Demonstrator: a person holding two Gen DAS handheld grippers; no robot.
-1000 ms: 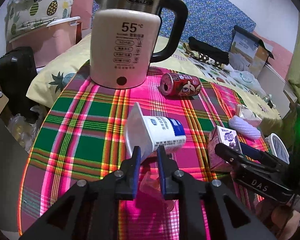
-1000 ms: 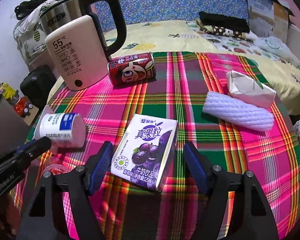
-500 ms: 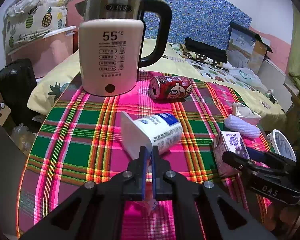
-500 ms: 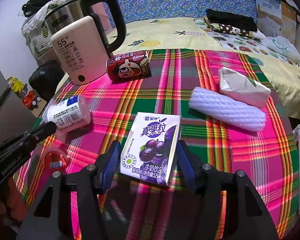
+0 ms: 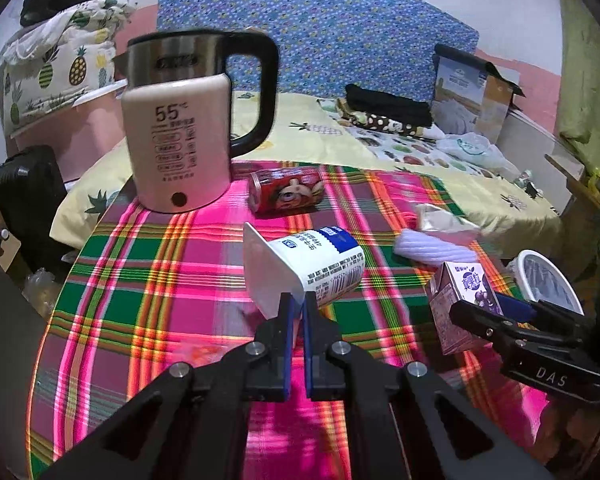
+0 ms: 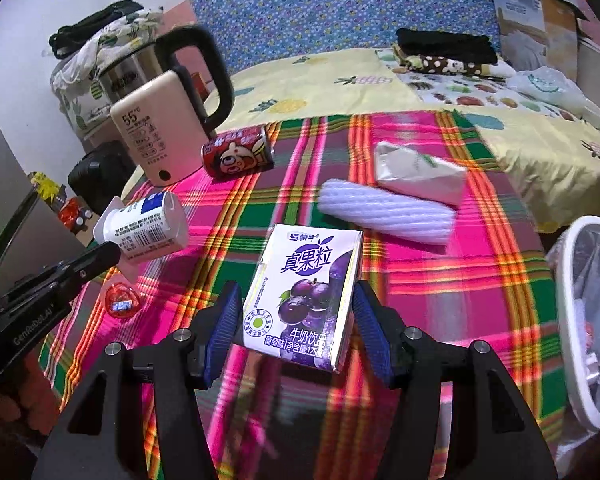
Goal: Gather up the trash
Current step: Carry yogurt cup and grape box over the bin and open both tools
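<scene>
My left gripper (image 5: pixel 296 305) is shut on the flat rim of a white yogurt cup (image 5: pixel 320 266), which lies on its side in the air just above the plaid tablecloth (image 5: pixel 148 280). My right gripper (image 6: pixel 296 292) is shut on a purple grape milk carton (image 6: pixel 306 292), its blue pads pressing both sides, with the carton raised off the cloth. From the right wrist view the cup (image 6: pixel 144 226) hangs at the left. A red can (image 6: pixel 238 156), a white foam sleeve (image 6: pixel 384 214) and a pale wrapped packet (image 6: pixel 416 170) lie further back.
A cream electric kettle (image 5: pixel 176 144) stands at the table's far left. A white-rimmed bin (image 6: pixel 572 320) with a plastic liner sits off the table's right edge. A small red foil lid (image 6: pixel 120 302) lies on the cloth near the left gripper. A bed runs behind the table.
The left jaws closed on the cup's rim and lifted it off the cloth. The right jaws closed on the carton and raised it. Both grippers drew back from the kettle.
</scene>
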